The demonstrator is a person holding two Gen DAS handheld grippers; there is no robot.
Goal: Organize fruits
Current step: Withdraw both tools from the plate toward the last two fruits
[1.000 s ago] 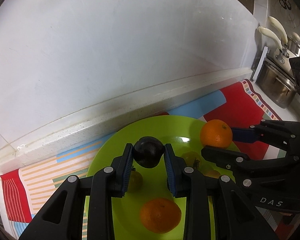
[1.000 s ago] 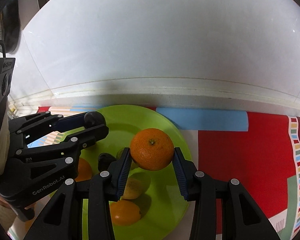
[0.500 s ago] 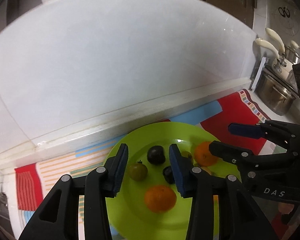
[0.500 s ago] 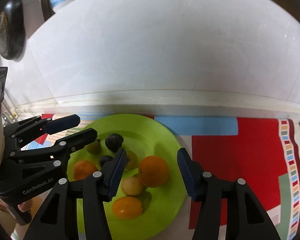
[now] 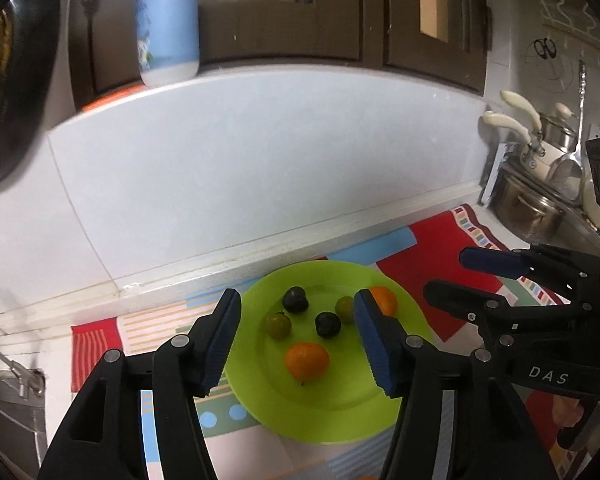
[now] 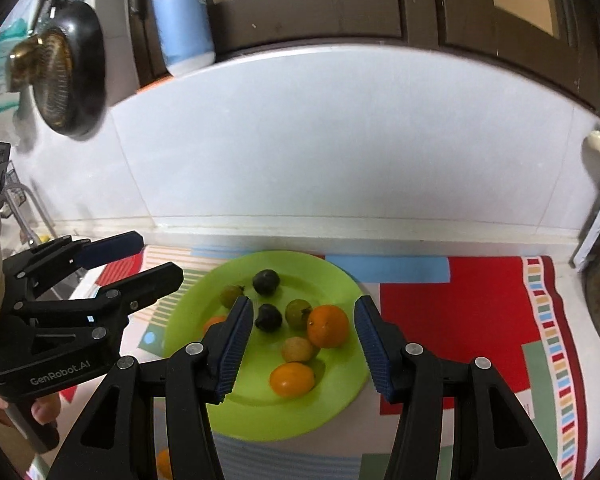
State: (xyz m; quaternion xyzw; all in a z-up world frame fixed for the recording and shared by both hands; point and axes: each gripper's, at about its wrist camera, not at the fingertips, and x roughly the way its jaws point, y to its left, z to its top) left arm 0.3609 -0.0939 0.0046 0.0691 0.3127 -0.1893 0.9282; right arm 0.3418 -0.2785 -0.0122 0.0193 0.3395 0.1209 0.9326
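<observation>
My left gripper [image 5: 296,336] has its jaws wide and holds nothing. A second ago it held a dark plum; now that plum lies on the green plate [image 5: 340,420]. My right gripper [image 6: 304,344] has wide jaws too, and they are empty. It held an orange [image 6: 327,326] before, and now the orange sits on the plate, near the right edge. Both of my grippers have pulled back and up, so I see more of the room now.

On the plate I count eight fruits: two dark plums [image 6: 266,281], two small green fruits [image 6: 298,313], one pale yellow fruit [image 6: 297,349], and three orange ones. One more orange thing [image 6: 163,462] peeks out below the plate, off it.

The plate sits on a bright mat [image 6: 480,320] on the surface. Behind it is a white wall, with a blue bottle [image 6: 184,28] up on the ledge. Pots [image 5: 528,208] stand at the far right.
</observation>
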